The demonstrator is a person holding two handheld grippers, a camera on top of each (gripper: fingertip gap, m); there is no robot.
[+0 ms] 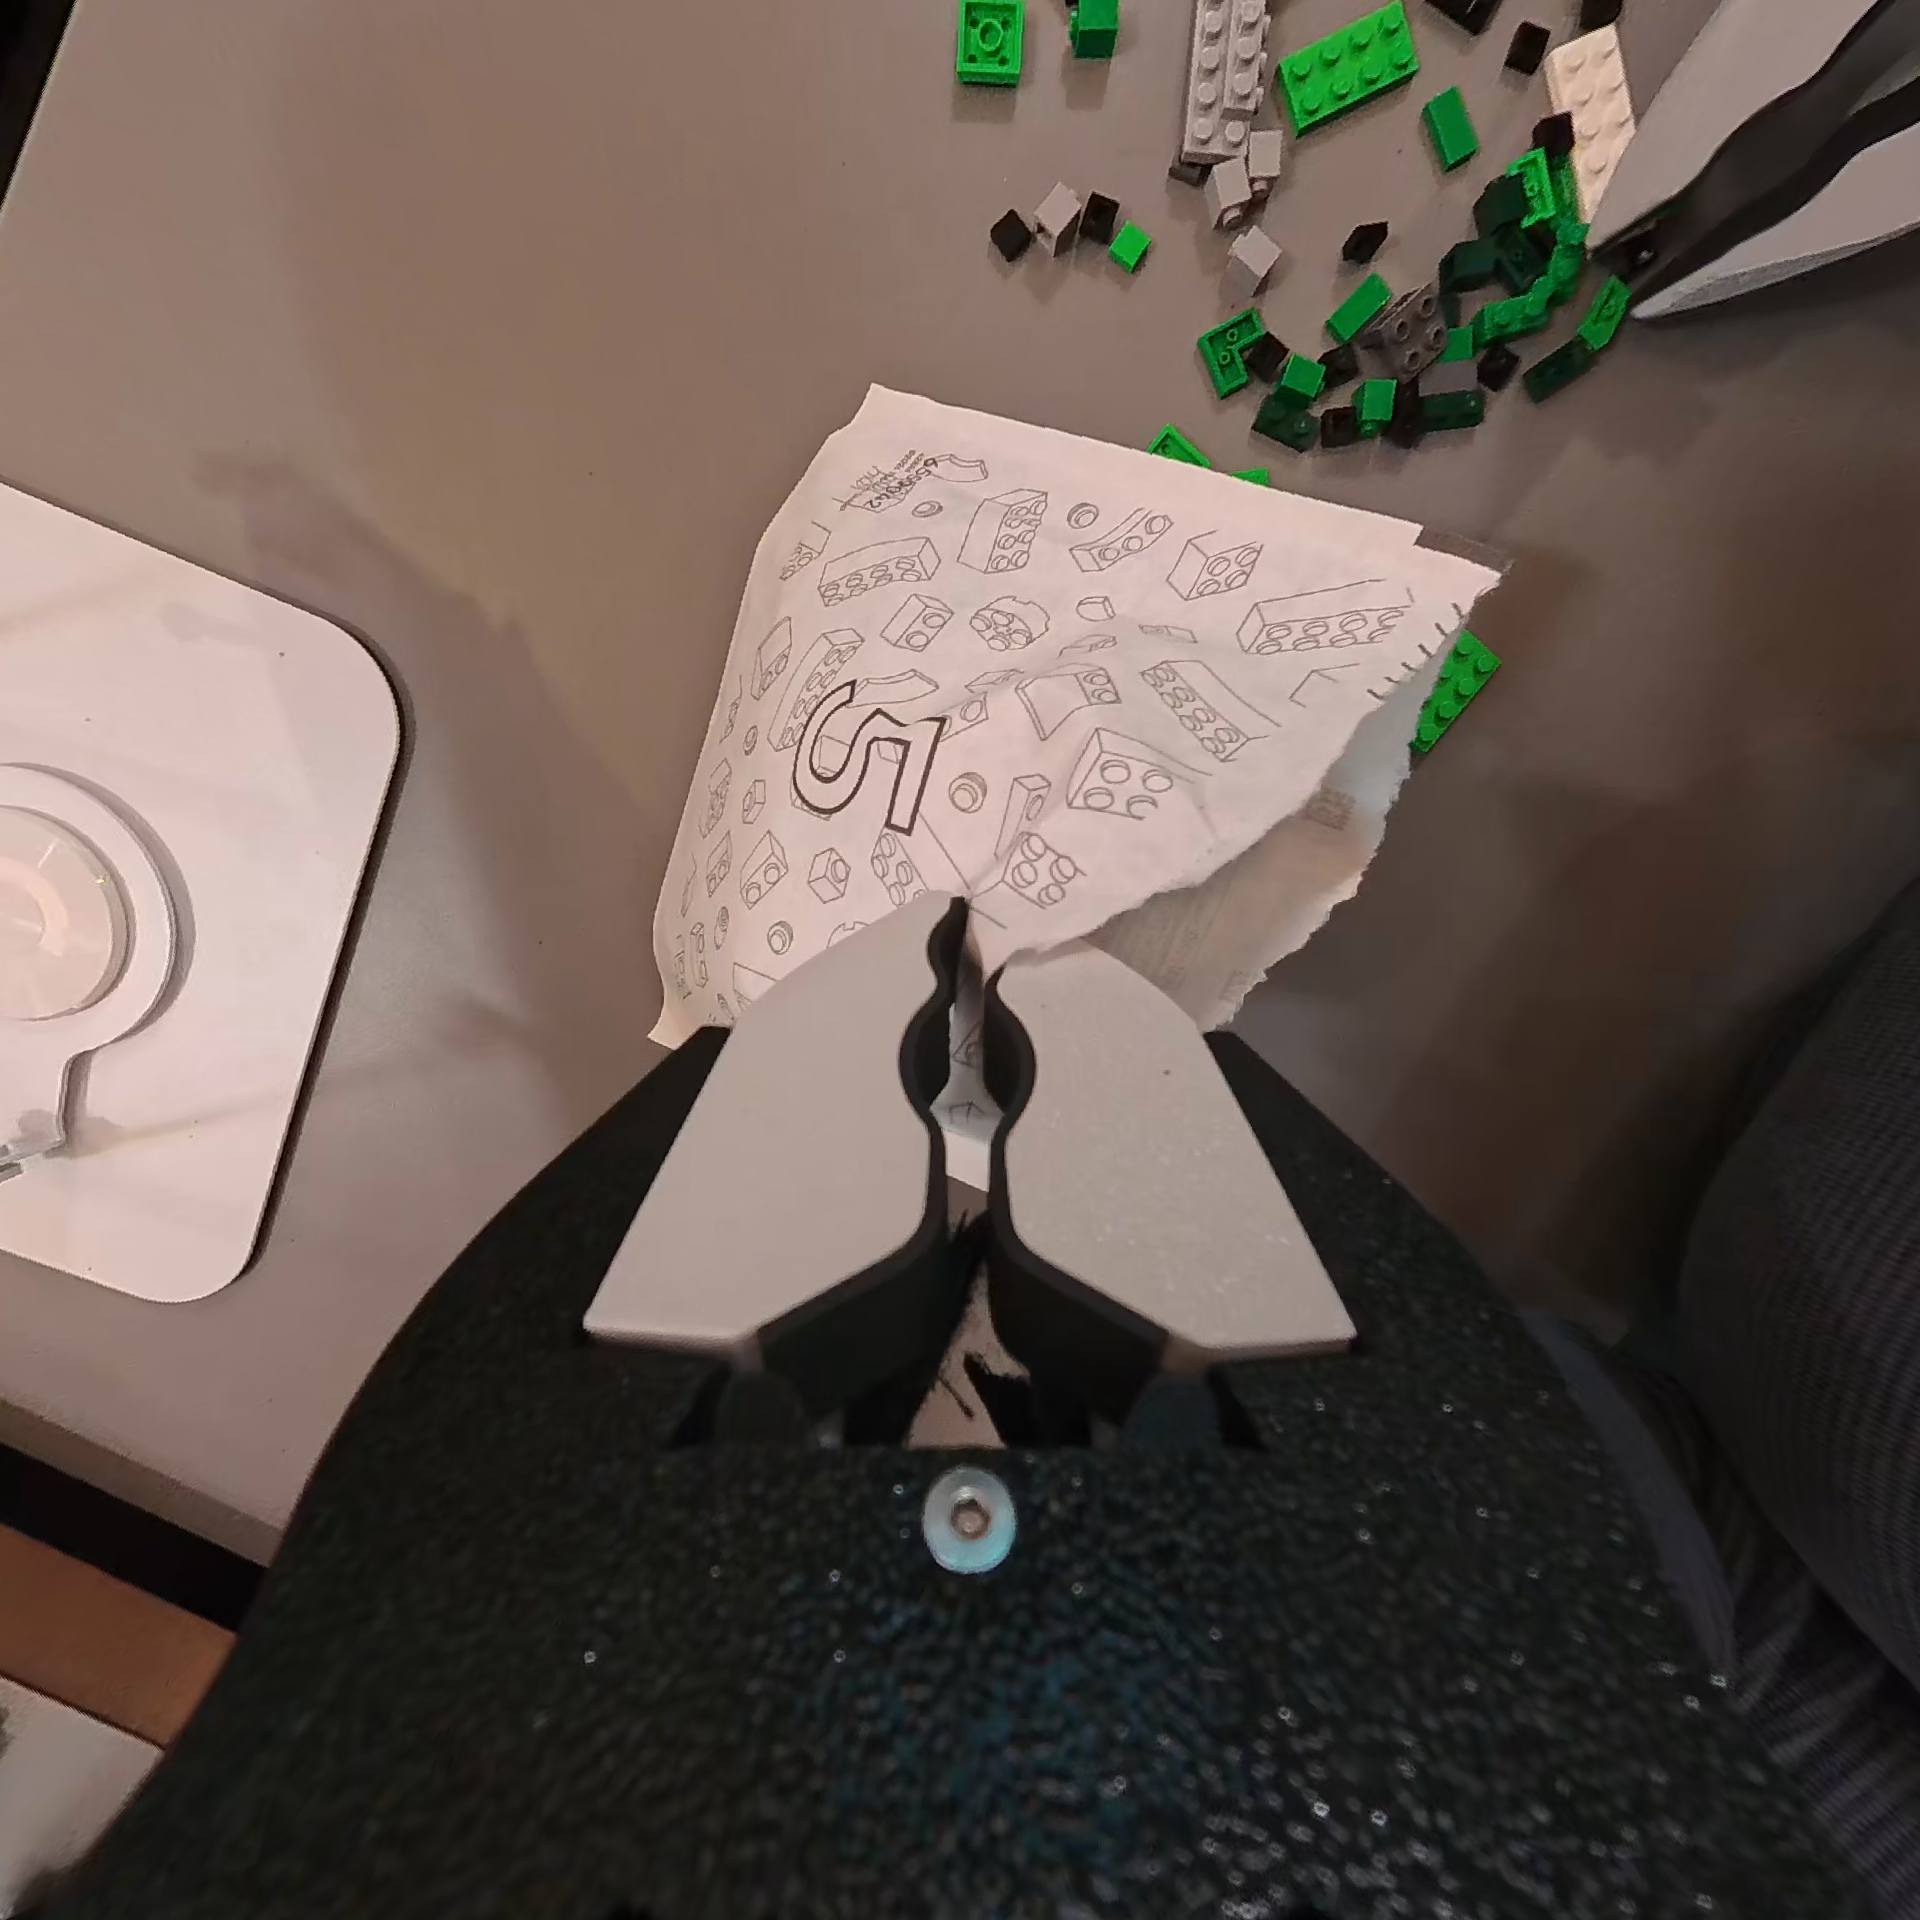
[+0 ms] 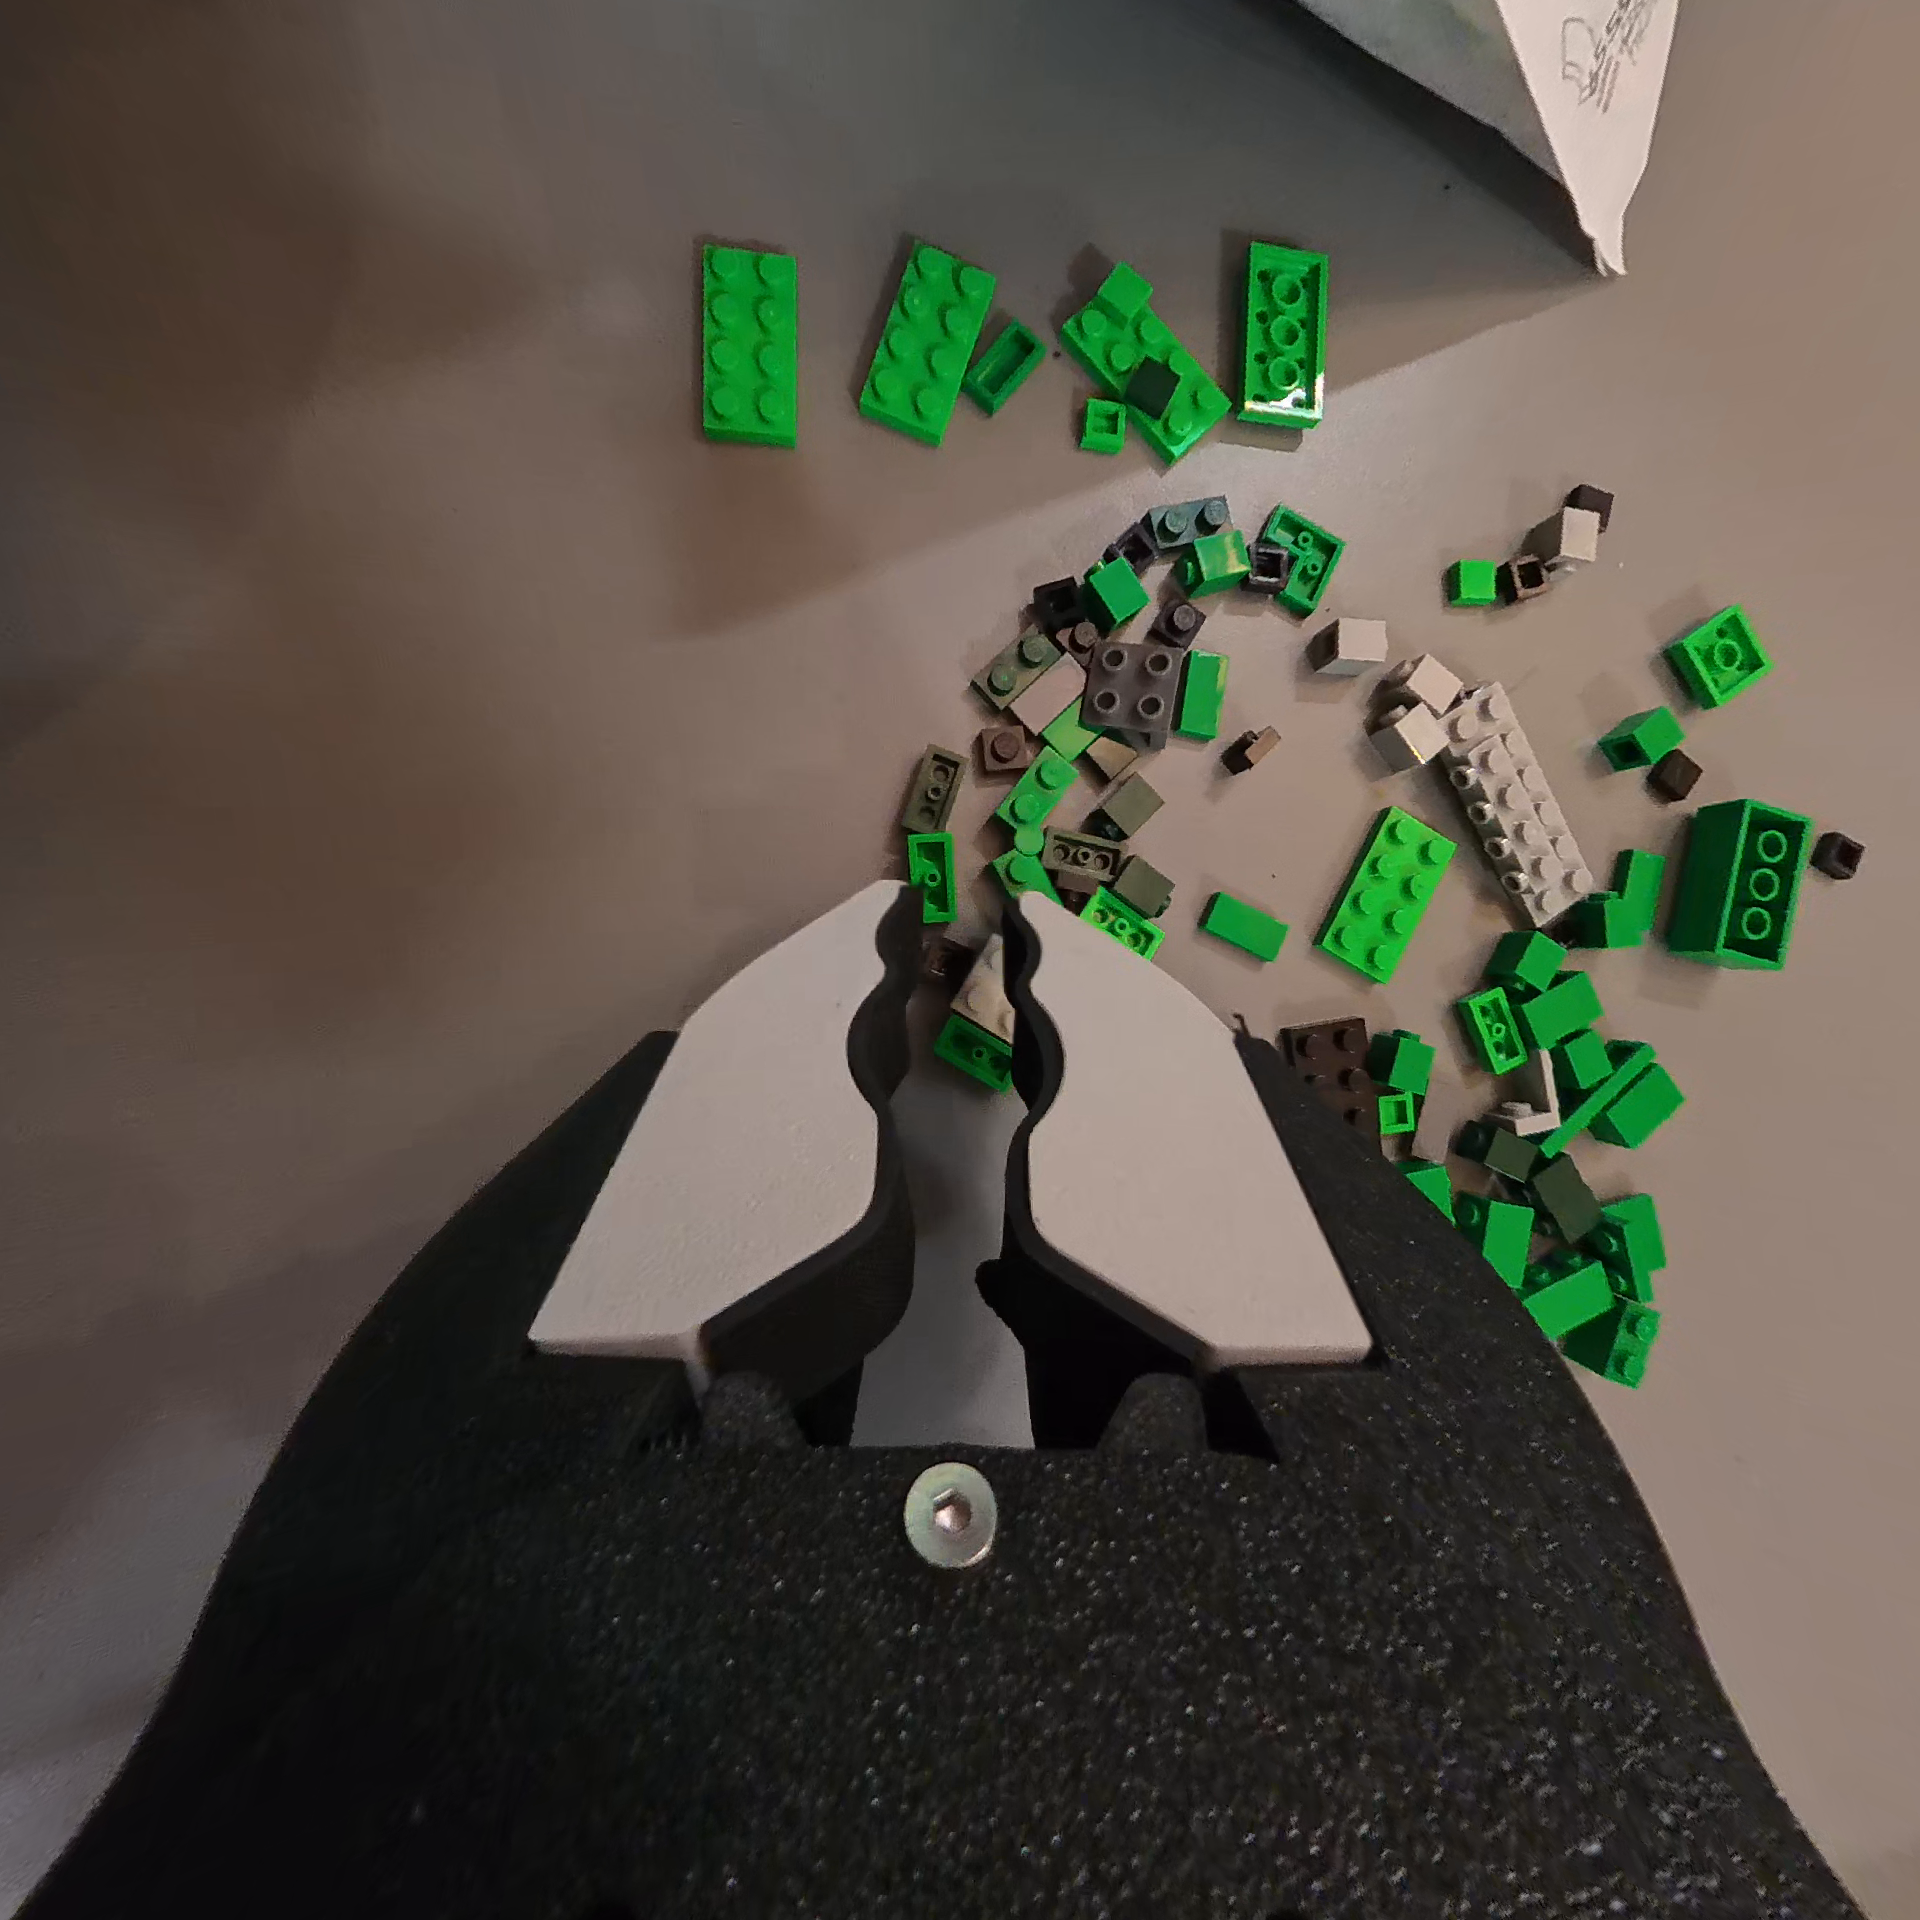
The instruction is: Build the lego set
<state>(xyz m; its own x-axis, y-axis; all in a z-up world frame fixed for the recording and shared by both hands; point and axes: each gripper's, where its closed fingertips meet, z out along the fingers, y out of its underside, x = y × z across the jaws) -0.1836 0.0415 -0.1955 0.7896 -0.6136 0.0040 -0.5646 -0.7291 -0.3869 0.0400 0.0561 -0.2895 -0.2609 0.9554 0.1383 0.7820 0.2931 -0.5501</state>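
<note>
A: Left hand-held gripper point(image 1: 961, 920)?
B: Closed tight on edge of the torn paper bag point(image 1: 1049, 707); bag is white w/ brick drawings, rest of it lies on the grey surface point(image 1: 499, 343).
A: And right hand-held gripper point(image 2: 966, 909)?
B: Fingers a bit apart, nothing held, tips just above bricks.
A: Where are lego pieces point(image 2: 1143, 727) vs. the bag?
B: Scattered beyond its far corner, green, grey, black; one green plate point(image 1: 1455, 691) sticks out from under bag. White pad point(image 1: 260, 831) is well to bag's left.

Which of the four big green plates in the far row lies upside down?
The rightmost plate: it shows hollow rings underneath, while the others show studs.
</note>
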